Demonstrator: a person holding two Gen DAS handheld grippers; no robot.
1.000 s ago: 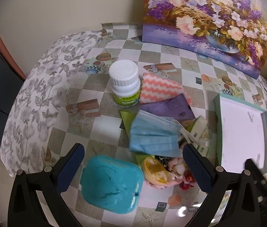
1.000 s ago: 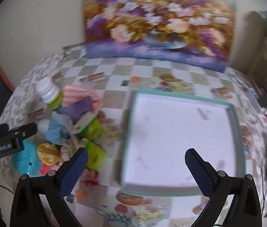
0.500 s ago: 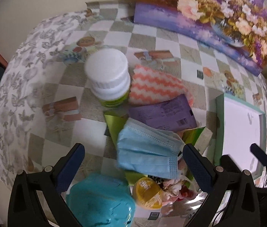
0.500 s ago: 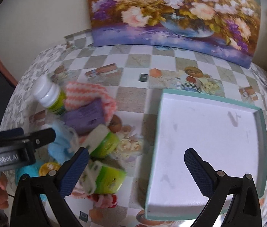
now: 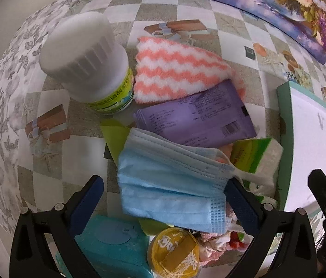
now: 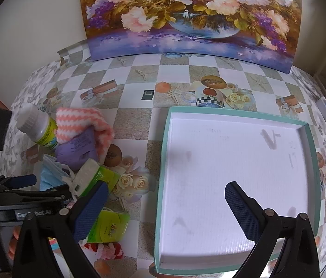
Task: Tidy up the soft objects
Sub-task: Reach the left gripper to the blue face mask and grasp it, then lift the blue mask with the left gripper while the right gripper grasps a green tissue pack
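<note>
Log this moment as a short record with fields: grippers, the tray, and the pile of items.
left gripper: open, low over the blue face mask, fingers on either side of it
right gripper: open, holding nothing, over the tray's left edge
tray: teal rim, white floor, nothing in it
soft items: face mask, pink zigzag cloth, green tissue packs
other items: white-capped bottle, purple packet, teal case, yellow-lidded cup
pile location: left of the tray
</note>
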